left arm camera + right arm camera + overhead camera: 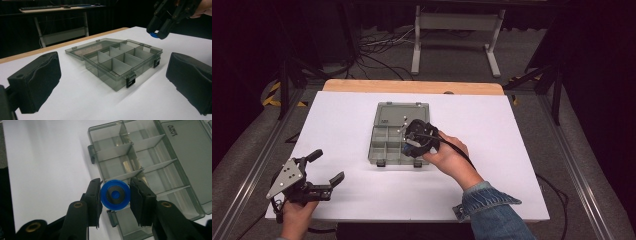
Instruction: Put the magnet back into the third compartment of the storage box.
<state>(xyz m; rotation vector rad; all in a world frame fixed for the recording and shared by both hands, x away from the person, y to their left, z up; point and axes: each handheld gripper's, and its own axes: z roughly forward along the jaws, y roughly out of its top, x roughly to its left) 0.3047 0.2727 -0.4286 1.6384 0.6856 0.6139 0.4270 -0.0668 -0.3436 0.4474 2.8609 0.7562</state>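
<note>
A grey see-through organiser box [387,142] lies open in the middle of the white table, its lid [404,114] flat behind it. Its divided compartments [117,58] look bare. My right gripper [411,145] hovers over the box's front right part, shut on a small round blue part [115,194] with a dark ring and blue centre. The same blue part [154,35] peeks out under that gripper in the left gripper view. My left gripper [327,167] rests low at the table's front left corner, open, its black pads [37,81] far apart and nothing between them.
The white table sheet [492,165] ends in a wooden strip [412,86] at the far edge. Beyond it stand a white table frame [457,37] and loose cables on the floor. Two black latches [131,81] stick out from the box's front wall.
</note>
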